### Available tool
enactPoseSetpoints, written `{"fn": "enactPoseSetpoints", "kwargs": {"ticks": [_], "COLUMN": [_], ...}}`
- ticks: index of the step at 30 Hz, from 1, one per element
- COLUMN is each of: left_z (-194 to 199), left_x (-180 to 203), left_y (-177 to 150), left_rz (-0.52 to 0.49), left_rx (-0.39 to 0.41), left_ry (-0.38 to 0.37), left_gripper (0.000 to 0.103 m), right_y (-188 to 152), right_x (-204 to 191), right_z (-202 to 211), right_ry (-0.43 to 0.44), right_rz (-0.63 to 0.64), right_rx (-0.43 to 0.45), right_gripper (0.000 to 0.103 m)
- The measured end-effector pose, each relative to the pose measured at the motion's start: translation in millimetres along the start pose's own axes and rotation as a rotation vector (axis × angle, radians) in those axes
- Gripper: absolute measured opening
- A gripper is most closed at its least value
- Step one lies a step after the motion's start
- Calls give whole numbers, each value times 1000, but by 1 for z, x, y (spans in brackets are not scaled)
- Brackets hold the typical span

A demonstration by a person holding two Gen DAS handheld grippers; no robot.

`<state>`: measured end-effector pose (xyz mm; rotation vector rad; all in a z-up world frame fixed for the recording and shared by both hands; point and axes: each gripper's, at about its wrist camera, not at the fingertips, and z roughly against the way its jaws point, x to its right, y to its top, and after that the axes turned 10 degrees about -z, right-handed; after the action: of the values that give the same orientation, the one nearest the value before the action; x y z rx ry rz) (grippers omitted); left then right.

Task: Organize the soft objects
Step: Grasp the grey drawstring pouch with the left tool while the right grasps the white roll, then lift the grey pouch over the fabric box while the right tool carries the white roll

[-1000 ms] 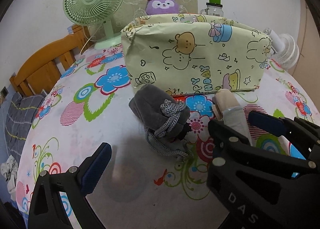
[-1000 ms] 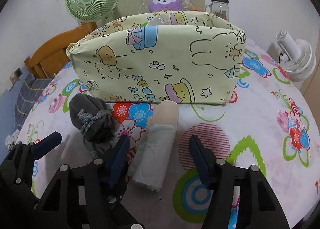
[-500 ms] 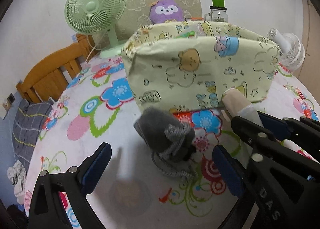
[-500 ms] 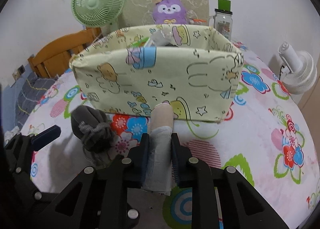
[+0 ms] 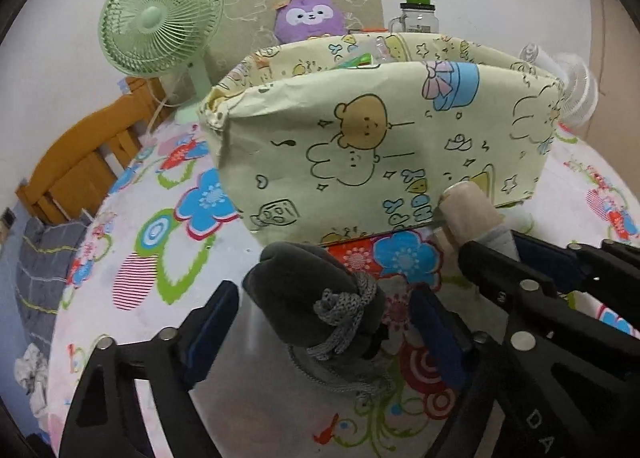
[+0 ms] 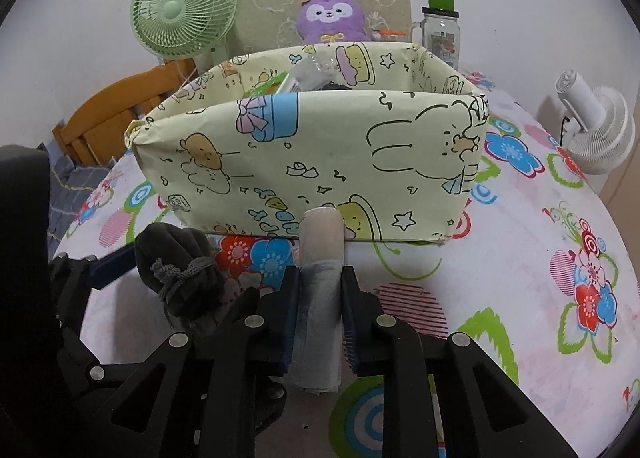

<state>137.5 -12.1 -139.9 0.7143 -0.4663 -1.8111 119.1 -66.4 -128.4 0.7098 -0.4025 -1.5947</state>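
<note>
Now the right claw (image 6: 320,306) pinches a rolled beige and pale grey sock (image 6: 322,258) between its blue pads, the roll pointing ahead toward the front wall of a yellow cartoon-print fabric box (image 6: 320,162). Its beige tip lies just short of that wall, and whether the two touch cannot be told. The roll's pale grey end sticks out behind the pads.

Left of that claw, the left claw (image 5: 324,318) stands spread around a dark grey balled sock (image 5: 312,298) with a lighter knitted cuff. Its jaws have just been closing, with the ball between them; the pads do not press it, a gap showing on each side. The ball rests on the flowered bench cloth (image 5: 160,258), just before the same box wall.

Beyond both claws, past the box, stand a green fan (image 6: 182,12), a purple plush toy (image 6: 332,18) and a glass jar with a green lid (image 6: 440,30). Far right of the right claw sits a white fan (image 6: 596,130). Left of the left claw, a wooden chair (image 5: 80,162) stands at the bench edge.
</note>
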Motion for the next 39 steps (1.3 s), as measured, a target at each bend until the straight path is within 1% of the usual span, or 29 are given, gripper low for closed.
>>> {"fn": "enactPoseSetpoints", "kwargs": {"ticks": [1,2,4,5,10,13,20,26,39], "left_z": [0,1,2,3,6,10,22,40,81], "left_x": [0,0,1,2,6,9,14,19,31], "left_y": [0,0,-1,-1,-3,-6,-11,-11,-12], "left_rz": [4,6,9,12,19,18,43,64,70], "left_rx": [3,7,13,18,18,15,13,44,110], "left_ry": [-19,-40,-71,-92,-85,-77,-97,-123,-94], "left_gripper": [76,73,61,57,51,48,45,45,44], "right_y": [0,0,0,0,-1,-3,-10,-14,-18], "right_x": [0,-1,-2,-2,1,2,7,12,19], "right_z": [0,0,0,1,2,5,16,37,82], "right_ry": [1,1,-1,-2,-7,-12,-3,6,9], "right_rz": [-3,-5,-5,-6,-13,-13,-25,-35,-35], "right_rx": [0,0,2,3,-1,-3,-2,32,110], "right_gripper": [23,23,23,23,23,23,23,23,23]}}
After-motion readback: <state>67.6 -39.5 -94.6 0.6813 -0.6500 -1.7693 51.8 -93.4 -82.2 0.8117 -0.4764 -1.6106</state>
